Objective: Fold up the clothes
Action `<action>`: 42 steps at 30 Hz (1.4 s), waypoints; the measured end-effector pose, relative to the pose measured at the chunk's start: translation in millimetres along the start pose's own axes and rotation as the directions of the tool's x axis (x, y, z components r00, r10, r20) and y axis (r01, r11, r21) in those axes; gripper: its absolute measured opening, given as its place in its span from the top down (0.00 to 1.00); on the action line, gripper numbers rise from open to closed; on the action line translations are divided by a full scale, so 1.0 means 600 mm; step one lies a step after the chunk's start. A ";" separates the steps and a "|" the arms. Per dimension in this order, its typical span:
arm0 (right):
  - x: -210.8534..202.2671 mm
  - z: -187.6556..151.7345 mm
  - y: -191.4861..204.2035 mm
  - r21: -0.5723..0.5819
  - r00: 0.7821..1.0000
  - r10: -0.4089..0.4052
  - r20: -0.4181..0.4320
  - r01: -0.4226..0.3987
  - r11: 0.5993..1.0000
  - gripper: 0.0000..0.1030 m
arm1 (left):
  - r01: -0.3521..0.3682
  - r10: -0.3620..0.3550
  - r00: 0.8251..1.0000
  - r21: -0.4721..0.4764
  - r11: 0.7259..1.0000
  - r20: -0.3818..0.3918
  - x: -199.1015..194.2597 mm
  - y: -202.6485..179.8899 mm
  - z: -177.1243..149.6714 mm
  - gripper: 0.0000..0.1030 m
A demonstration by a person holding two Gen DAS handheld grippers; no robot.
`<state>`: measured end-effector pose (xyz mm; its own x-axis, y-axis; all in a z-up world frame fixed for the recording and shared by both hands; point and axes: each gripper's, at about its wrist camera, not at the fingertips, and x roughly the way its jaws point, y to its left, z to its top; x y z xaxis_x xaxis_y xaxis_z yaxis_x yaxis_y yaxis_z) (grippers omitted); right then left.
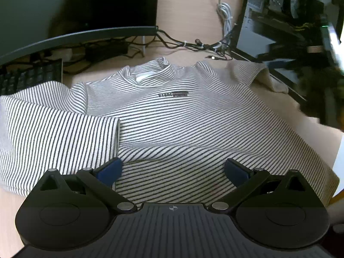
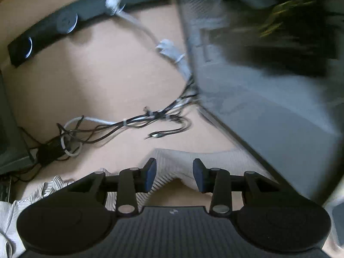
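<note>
A black-and-white striped shirt (image 1: pixel 172 116) lies spread front-up on a light wooden desk (image 1: pixel 189 10), collar toward the monitor (image 1: pixel 75 8) at the back. The left gripper (image 1: pixel 173 169) hovers over the shirt's lower hem, its 2 blue-padded fingers (image 1: pixel 110 169) spread wide with striped cloth below and between them but nothing pinched. 1 sleeve (image 1: pixel 53 137) is folded in over the body, its cuff edge just beside the left finger.

In the blurred right wrist view, the right gripper (image 2: pixel 174 175) sits above the other sleeve (image 2: pixel 189 161), which lies beside a grey computer case (image 2: pixel 268 118). Its fingers (image 2: pixel 150 172) stand partly apart; cloth shows between and behind the pads, and they do not press on it.

A small dark print (image 1: pixel 173 94) crosses the shirt's chest, too small to read. A white tag (image 1: pixel 143 77) sits inside the collar. Tangled cables (image 2: pixel 133 124) trail across the desk behind the shirt.
</note>
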<state>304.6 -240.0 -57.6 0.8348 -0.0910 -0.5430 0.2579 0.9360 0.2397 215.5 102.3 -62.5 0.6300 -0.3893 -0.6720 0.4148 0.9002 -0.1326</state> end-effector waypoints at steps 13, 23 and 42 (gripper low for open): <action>-0.087 -0.018 0.020 -0.011 0.998 -0.056 0.029 0.056 0.998 0.53 | -0.014 0.014 1.000 0.006 1.000 0.002 0.000 -0.007 -0.002 0.00; -0.089 -0.032 -0.082 0.181 0.930 -0.368 -0.007 0.363 0.914 0.57 | -0.016 0.016 1.000 0.013 1.000 0.001 -0.004 -0.008 -0.006 0.00; -0.080 0.048 -0.038 -0.025 0.967 -0.189 0.171 0.196 0.980 1.00 | -0.003 0.003 1.000 -0.016 1.000 0.020 0.006 -0.006 0.002 0.00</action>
<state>272.7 -266.7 -14.0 0.8417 -0.3234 -0.4324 0.4044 0.9082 0.1080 217.2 97.5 -63.9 0.6445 -0.3902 -0.6576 0.4024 0.9043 -0.1422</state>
